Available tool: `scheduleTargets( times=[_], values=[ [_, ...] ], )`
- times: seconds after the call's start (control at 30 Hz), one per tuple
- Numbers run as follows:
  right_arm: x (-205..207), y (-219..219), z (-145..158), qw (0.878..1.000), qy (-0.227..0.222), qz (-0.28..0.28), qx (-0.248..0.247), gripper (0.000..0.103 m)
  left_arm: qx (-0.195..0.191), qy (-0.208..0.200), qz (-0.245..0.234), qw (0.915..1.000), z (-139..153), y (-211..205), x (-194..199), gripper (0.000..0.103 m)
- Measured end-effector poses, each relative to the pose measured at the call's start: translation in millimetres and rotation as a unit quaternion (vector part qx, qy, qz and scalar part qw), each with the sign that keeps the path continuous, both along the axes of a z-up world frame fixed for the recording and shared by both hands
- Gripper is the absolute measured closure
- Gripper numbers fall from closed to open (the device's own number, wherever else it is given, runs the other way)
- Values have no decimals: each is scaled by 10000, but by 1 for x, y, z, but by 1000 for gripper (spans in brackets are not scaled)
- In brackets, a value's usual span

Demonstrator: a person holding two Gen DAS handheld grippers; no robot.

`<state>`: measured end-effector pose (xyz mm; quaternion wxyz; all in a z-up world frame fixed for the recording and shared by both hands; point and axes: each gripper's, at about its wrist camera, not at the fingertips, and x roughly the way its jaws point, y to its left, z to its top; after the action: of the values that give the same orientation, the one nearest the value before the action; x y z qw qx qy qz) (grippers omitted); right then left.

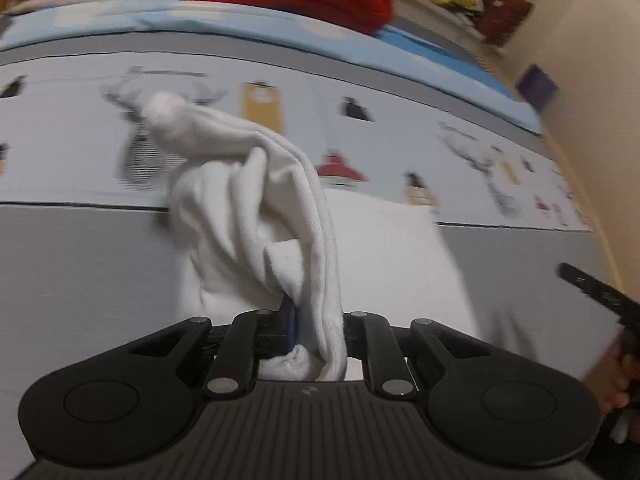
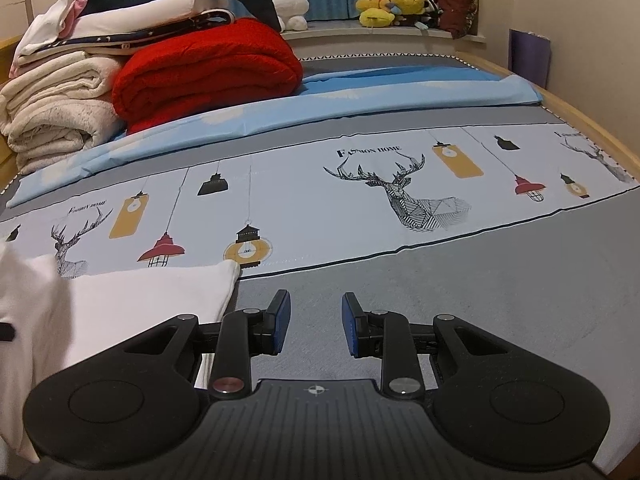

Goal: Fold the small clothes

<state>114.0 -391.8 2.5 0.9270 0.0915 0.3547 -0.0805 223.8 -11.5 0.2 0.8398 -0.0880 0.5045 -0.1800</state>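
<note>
Left wrist view, somewhat blurred: left claw (image 1: 312,320) pinches a white garment (image 1: 248,200); right claw (image 2: 315,322) gapes empty over the bed (image 2: 480,280).

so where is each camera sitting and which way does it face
Left wrist: sits on the left claw, looking down at the bed; the claw is shut on a lifted part of the white garment; a hand shows at the right edge.
Right wrist: sits on the open, empty right claw, facing across the bed.
Shared: the white garment, deer-print sheet, red blanket, yellow plush toys.
</note>
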Motion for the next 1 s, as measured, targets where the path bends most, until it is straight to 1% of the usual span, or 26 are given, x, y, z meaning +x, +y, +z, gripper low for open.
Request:
scheduleTargets(
  times=[0.1, 0.17, 0.2, 0.23, 0.3, 0.37, 0.4, 0.47, 0.53, 0.6, 0.67, 0.73, 0.77, 0.83, 0.93, 1.0],
  values=[
    [1, -2, 0, 10000, 4, -31, 3, 75, -338, -18, -268, 9991, 1, -33, 0, 88],
    [3, -2, -1, 10000, 28, -59, -2, 75, -538, 15, -358, 9979, 1, -51, -1, 86],
    [3, -1, -2, 10000, 35, -57, -11, 75, -674, 34, -372, 9970, 1, -59, -1, 79],
    [4, 0, -2, 10000, 43, -44, -29, 75, -817, 58, -383, 9959, 3, -63, -1, 64],
    [5, 4, -3, 10000, 69, -11, -72, 75, -1130, 26, -452, 9926, 8, -65, -3, 47],
    [6, 7, -4, 9999, 86, 33, -95, 75, -1189, -175, -452, 9917, 18, -61, -5, 47],
    [7, 9, -4, 9999, 87, 48, -100, 75, -1172, -237, -425, 9919, 22, -56, -6, 47],
    [8, 11, -4, 9999, 80, 69, -70, 75, -1108, -233, -260, 9932, 24, -43, -4, 47],
    [9, 14, -4, 9999, 78, 85, 12, 75, -890, -134, 3, 9959, 23, -26, -1, 47],
    [12, 18, -4, 9997, 82, 137, 161, 75, -548, -34, 248, 9982, 20, -8, 1, 48],
    [14, 24, -5, 9986, 94, 245, 467, 73, -177, 16, 393, 9991, 18, 6, 3, 48],
    [18, 30, -7, 9946, 147, 411, 945, 72, 46, 19, 477, 9989, 17, 22, 4, 48],
    [20, 33, -10, 9909, 201, 527, 1220, 71, 83, 18, 499, 9987, 16, 29, 5, 48],
    [27, 44, -16, 9825, 387, 781, 1645, 60, 90, 36, 506, 9987, 16, 39, 5, 48],
    [38, 61, -29, 9746, 783, 1005, 1839, 57, 126, 62, 415, 9990, 14, 47, 4, 48],
    [46, 70, -40, 9698, 1092, 1013, 1932, 54, 195, 100, 300, 9993, 13, 45, 2, 48]
  ],
)
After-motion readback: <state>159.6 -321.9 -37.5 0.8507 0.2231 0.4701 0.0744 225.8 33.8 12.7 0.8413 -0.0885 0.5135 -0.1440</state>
